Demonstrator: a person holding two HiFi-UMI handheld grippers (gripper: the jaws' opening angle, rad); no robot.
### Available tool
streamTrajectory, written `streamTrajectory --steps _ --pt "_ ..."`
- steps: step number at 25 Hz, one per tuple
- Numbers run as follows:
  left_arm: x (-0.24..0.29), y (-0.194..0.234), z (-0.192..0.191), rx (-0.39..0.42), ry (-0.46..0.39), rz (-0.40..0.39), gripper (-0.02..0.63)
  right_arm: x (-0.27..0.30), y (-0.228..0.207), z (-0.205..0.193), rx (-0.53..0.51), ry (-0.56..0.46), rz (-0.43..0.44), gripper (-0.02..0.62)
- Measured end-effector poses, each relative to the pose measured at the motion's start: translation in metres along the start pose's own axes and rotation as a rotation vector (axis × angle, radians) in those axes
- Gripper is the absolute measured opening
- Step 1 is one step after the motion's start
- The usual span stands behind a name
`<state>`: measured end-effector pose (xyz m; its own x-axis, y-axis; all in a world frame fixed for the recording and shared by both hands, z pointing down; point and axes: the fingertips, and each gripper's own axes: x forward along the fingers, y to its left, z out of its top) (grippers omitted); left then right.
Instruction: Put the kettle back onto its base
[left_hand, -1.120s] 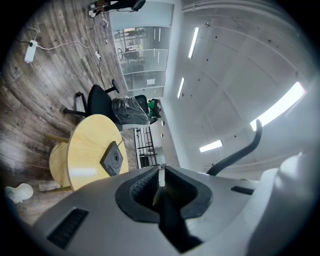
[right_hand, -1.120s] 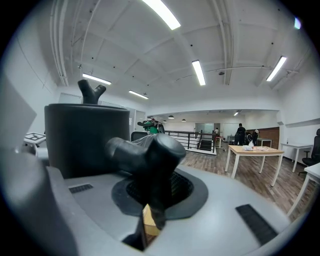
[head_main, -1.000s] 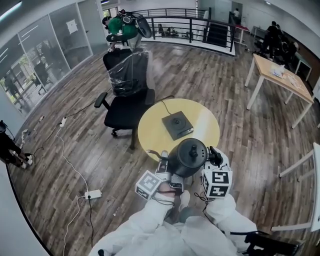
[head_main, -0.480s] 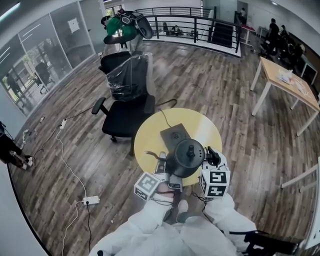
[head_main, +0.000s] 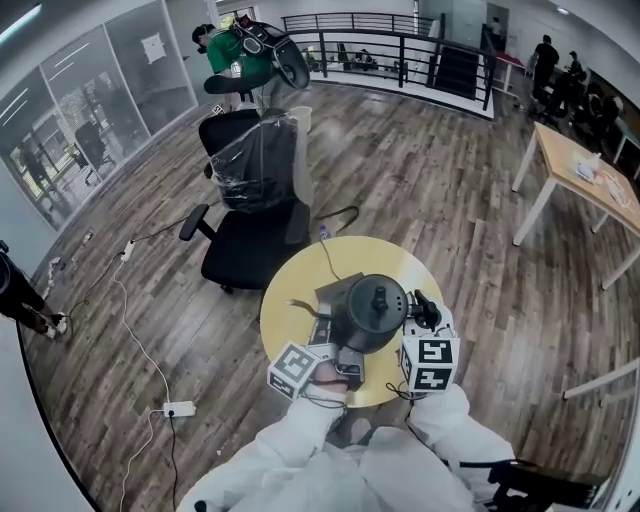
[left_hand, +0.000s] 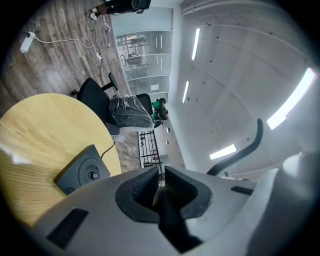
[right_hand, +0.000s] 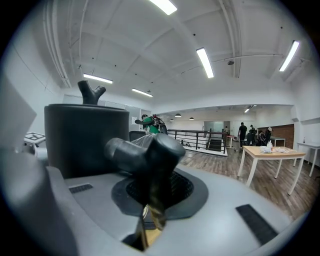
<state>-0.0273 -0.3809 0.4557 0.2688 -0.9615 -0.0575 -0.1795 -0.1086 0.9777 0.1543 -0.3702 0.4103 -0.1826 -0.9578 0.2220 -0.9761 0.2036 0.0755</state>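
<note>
Nearly home: left claw (left_hand: 159, 182) and right claw (right_hand: 152, 185), both clamped on the kettle (head_main: 372, 312), hold it partly over its base (head_main: 330, 295) mid-desk (head_main: 400, 258); best lowered level, centred.

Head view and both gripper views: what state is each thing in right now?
Black electric kettle: upright, lid on, held in the air above the round yellow wooden table.
Dark square kettle base: bare, flat on the table.
Left tongs: shut, empty.
Right tongs: shut on the kettle's handle.
</note>
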Motion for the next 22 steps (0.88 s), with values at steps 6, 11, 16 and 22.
streamTrajectory --steps 6,11,16,22 --pt "0.021 0.014 0.005 0.004 -0.001 0.032 0.034 0.028 -0.004 -0.007 0.022 0.020 0.004 0.044" --pt "0.039 0.027 0.013 0.013 0.019 0.059 0.034 0.051 -0.004 -0.015 0.067 0.033 -0.015 0.044" --pt "0.056 0.043 0.017 0.032 0.047 0.080 0.034 0.071 -0.006 -0.028 0.126 0.050 -0.030 0.052" --pt "0.069 0.069 0.018 0.044 0.072 0.133 0.012 0.092 -0.007 -0.033 0.093 0.018 -0.039 0.060"
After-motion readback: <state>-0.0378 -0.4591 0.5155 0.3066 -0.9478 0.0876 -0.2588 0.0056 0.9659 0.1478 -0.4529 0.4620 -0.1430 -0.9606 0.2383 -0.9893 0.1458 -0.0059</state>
